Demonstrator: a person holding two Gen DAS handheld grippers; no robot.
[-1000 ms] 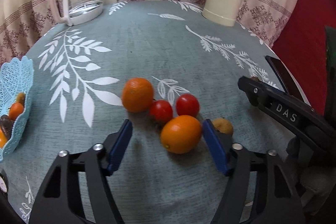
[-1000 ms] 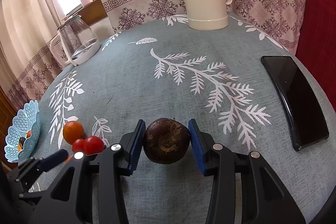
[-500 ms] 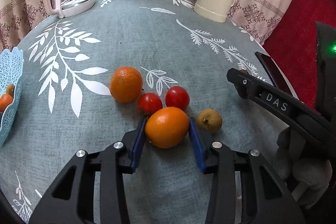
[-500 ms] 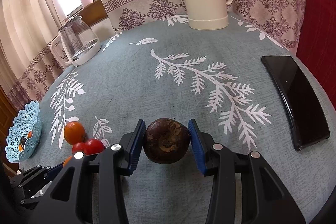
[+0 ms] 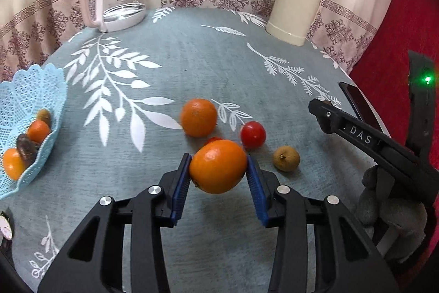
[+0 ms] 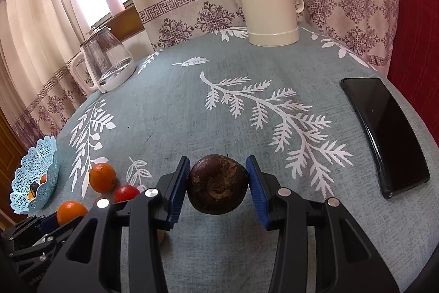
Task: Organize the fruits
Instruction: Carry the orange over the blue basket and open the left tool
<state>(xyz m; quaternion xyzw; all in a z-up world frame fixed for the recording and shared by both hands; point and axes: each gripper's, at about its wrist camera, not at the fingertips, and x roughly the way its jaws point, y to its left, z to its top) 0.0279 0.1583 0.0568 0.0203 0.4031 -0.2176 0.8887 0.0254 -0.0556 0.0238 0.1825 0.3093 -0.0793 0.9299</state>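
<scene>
The left claw [image 5: 218, 173] grips an orange [image 5: 218, 166]; the blue basket [image 5: 41, 89] lies far left, nearer it than the right claw [image 6: 217, 184], clamping a dark fruit [image 6: 216, 184].

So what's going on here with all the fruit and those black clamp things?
A person holds a two-fingered gripper in each hand and is sorting fruit. The left gripper is shut on an orange; the right gripper is shut on a dark brown fruit. Another orange, two tomatoes and a small tan fruit lie on the tablecloth. The blue basket holds some fruit.
</scene>
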